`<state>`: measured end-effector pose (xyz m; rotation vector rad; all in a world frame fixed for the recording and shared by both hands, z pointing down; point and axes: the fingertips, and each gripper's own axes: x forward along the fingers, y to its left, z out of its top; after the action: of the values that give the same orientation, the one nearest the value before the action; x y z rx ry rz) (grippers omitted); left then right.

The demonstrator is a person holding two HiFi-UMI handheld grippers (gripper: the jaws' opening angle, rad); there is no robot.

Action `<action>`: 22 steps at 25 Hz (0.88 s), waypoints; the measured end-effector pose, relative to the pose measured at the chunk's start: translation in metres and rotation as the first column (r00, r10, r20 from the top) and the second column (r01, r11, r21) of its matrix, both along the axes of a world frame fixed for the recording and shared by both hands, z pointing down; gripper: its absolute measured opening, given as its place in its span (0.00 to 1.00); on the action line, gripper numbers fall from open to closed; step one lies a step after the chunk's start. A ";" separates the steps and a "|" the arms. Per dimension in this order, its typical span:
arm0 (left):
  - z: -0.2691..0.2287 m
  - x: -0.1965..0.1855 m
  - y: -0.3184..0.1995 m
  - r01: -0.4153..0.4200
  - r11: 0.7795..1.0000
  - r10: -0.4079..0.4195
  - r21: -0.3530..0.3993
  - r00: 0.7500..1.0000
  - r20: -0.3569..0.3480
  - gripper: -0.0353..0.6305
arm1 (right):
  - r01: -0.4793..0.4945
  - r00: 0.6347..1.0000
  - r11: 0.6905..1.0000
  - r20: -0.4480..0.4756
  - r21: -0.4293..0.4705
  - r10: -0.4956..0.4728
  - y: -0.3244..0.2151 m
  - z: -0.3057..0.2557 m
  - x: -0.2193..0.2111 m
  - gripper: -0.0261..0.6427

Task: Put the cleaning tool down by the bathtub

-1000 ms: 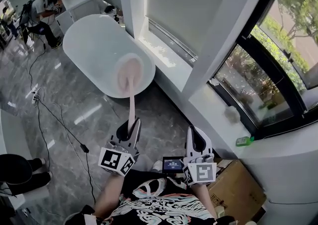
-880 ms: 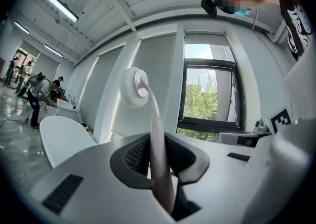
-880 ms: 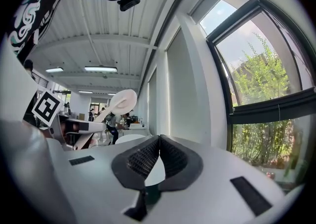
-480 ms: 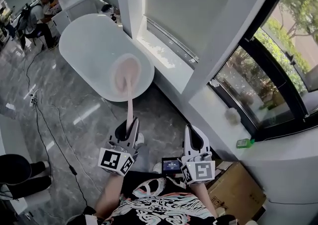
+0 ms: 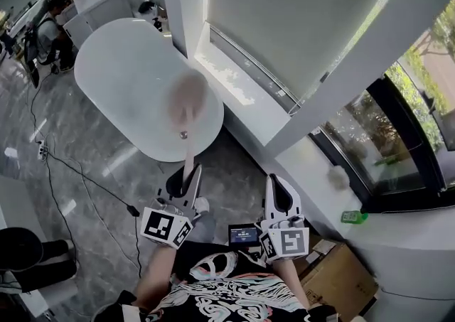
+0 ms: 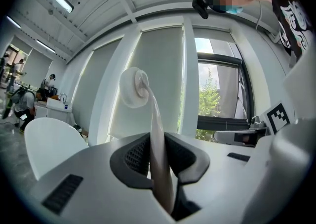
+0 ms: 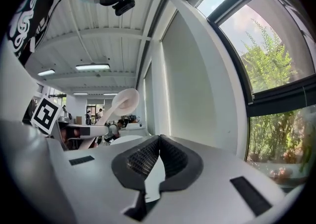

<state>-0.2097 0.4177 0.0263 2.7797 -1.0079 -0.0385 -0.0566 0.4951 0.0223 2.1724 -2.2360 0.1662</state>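
Bathtub (image 5: pixel 121 72) sits closer than a second ago; left gripper (image 5: pixel 186 180) fingers pinch the cleaning tool (image 5: pixel 187 153) handle, head out beyond the fingers over the tub's near end, right gripper (image 5: pixel 279 196) fingers pressed together, empty, so set-down looks near.

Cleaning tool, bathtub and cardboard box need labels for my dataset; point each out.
cleaning tool (image 5: pixel 186 104), head view, round pink head
bathtub (image 5: pixel 117 61), head view, bare white surface
cardboard box (image 5: pixel 343 281), head view, top face
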 end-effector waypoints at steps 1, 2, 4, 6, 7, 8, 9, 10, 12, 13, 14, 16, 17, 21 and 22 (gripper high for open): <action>0.000 0.002 -0.014 -0.003 1.000 0.003 -0.002 1.000 0.000 0.15 | -0.001 1.000 1.000 -0.004 0.001 0.001 -0.014 -0.001 0.001 0.08; 0.000 0.005 -0.025 -0.007 1.000 0.007 -0.005 1.000 0.001 0.15 | -0.002 1.000 1.000 -0.006 -0.003 0.002 -0.026 -0.002 0.004 0.08; 0.002 0.013 -0.045 -0.024 1.000 0.024 -0.005 1.000 0.010 0.15 | -0.015 1.000 1.000 0.005 -0.018 0.015 -0.049 0.002 0.011 0.08; 0.003 0.018 -0.065 -0.051 0.999 0.051 -0.002 0.999 0.017 0.15 | -0.039 0.999 0.999 0.027 -0.027 0.040 -0.069 0.005 0.016 0.08; 0.002 0.019 -0.075 -0.063 0.998 0.063 -0.002 0.998 0.015 0.15 | -0.050 0.998 0.998 0.030 -0.028 0.051 -0.077 0.005 0.016 0.08; 0.001 0.018 -0.084 -0.073 0.997 0.073 -0.001 0.997 0.010 0.15 | -0.059 0.998 0.998 0.028 -0.029 0.060 -0.085 0.005 0.014 0.08; -0.001 0.016 -0.093 -0.082 0.997 0.082 0.004 0.997 0.005 0.15 | -0.067 0.997 0.997 0.020 -0.029 0.068 -0.092 0.004 0.012 0.08; -0.003 0.015 -0.103 -0.091 0.996 0.091 0.012 0.996 0.002 0.15 | -0.076 0.997 0.997 0.012 -0.026 0.076 -0.100 0.003 0.010 0.08; -0.003 0.015 -0.126 -0.103 0.995 0.103 0.018 0.995 0.002 0.15 | -0.091 0.996 0.996 0.003 -0.022 0.091 -0.117 0.002 0.009 0.08; -0.001 0.016 -0.138 -0.105 0.994 0.105 0.010 0.994 0.002 0.15 | -0.097 0.995 0.995 0.002 -0.025 0.097 -0.126 0.003 0.010 0.08; 0.001 0.017 -0.150 -0.105 0.994 0.105 -0.003 0.994 0.002 0.15 | -0.102 0.995 0.994 0.003 -0.031 0.102 -0.136 0.004 0.013 0.08; 0.005 0.021 -0.173 -0.106 0.994 0.106 -0.022 0.994 -0.001 0.15 | -0.109 0.994 0.993 0.003 -0.041 0.109 -0.157 0.005 0.017 0.08; 0.006 0.023 -0.184 -0.106 0.994 0.106 -0.026 0.994 -0.003 0.15 | -0.109 0.994 0.993 0.001 -0.043 0.109 -0.167 0.007 0.019 0.08; 0.013 0.031 -0.214 -0.102 0.994 0.101 -0.035 0.995 -0.013 0.15 | -0.096 0.995 0.994 -0.001 -0.049 0.096 -0.201 0.016 0.023 0.08; 0.015 0.034 -0.219 -0.098 0.995 0.098 -0.035 0.995 -0.015 0.15 | -0.090 0.996 0.995 0.002 -0.050 0.090 -0.209 0.018 0.025 0.08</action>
<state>-0.1762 0.1982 0.0413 2.7884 -0.8590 -0.0257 -0.0321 0.2861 0.0406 2.2496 -2.1135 0.2263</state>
